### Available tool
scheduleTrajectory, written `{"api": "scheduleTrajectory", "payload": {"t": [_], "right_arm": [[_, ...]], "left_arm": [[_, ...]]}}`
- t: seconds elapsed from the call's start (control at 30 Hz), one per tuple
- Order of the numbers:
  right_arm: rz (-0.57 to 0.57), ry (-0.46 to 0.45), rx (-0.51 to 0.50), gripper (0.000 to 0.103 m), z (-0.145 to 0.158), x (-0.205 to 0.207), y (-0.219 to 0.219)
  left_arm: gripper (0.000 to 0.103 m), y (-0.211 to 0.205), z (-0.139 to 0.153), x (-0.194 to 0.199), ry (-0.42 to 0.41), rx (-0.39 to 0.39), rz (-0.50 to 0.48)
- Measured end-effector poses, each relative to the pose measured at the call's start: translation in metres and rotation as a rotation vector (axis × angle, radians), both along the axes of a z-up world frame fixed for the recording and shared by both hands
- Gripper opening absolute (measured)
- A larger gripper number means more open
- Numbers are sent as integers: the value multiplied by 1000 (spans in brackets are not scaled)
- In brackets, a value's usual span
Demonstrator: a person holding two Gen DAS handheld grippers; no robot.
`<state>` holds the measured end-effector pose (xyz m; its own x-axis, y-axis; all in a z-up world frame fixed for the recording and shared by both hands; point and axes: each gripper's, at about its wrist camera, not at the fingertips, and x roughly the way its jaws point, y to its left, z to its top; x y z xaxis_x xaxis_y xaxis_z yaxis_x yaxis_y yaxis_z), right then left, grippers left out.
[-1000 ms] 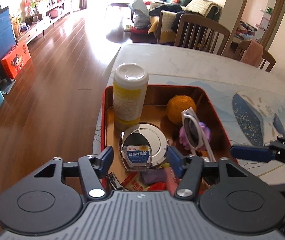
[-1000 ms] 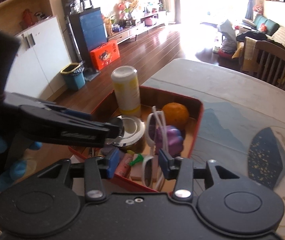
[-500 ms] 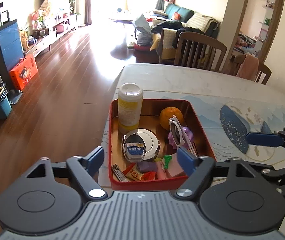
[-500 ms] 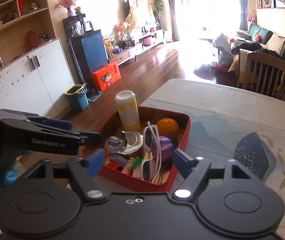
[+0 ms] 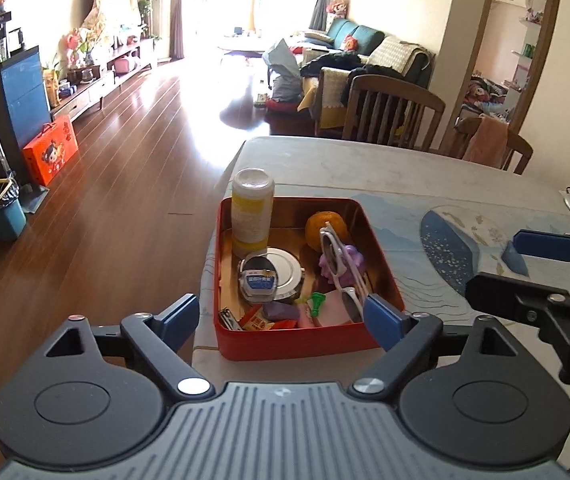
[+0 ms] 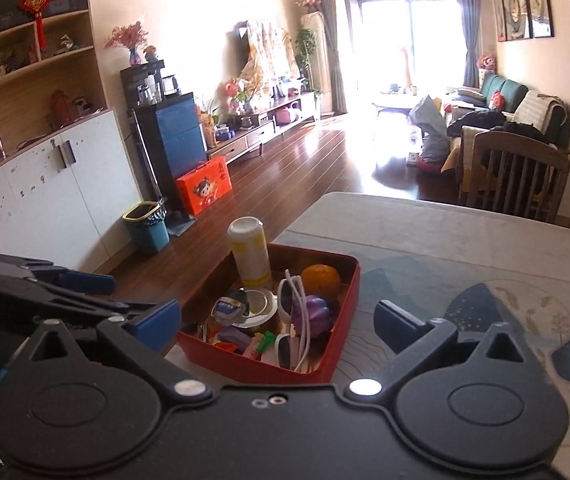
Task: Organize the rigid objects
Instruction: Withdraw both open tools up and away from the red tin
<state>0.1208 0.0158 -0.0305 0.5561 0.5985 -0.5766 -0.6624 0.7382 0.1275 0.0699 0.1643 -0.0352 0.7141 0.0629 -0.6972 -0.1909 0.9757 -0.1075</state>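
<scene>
Left hand-held gripper (image 5: 281,318): black body with blue pads, tilted downward over the near edge of the desk (image 5: 425,176); its jaws have just been opening and stand wide apart, with nothing pressed between the pads.
Right hand-held gripper (image 6: 277,320): black body with blue pads, tilted downward nearer the desk's near-left corner; its jaws have just been opening, spread wide, and grip nothing.
Relative pose: the two sit side by side, apart, each visible in the other's view.

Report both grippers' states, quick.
Left gripper: open, holding nothing, jaws just opened wider.
Right gripper: open, holding nothing, jaws just opened wider.
</scene>
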Motion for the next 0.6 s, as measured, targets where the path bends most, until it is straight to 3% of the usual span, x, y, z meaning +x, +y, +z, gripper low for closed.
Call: {"api": "scheduleTrajectory", "payload": {"t": [0.1, 0.6], "right_arm": [[-6, -5, 6, 103, -3, -3, -3], [-53, -45, 29, 103, -5, -13, -10]], "left_arm": [[102, -4, 0, -5, -18, 10, -9], [102, -18, 4, -18, -51, 24, -3]]}}
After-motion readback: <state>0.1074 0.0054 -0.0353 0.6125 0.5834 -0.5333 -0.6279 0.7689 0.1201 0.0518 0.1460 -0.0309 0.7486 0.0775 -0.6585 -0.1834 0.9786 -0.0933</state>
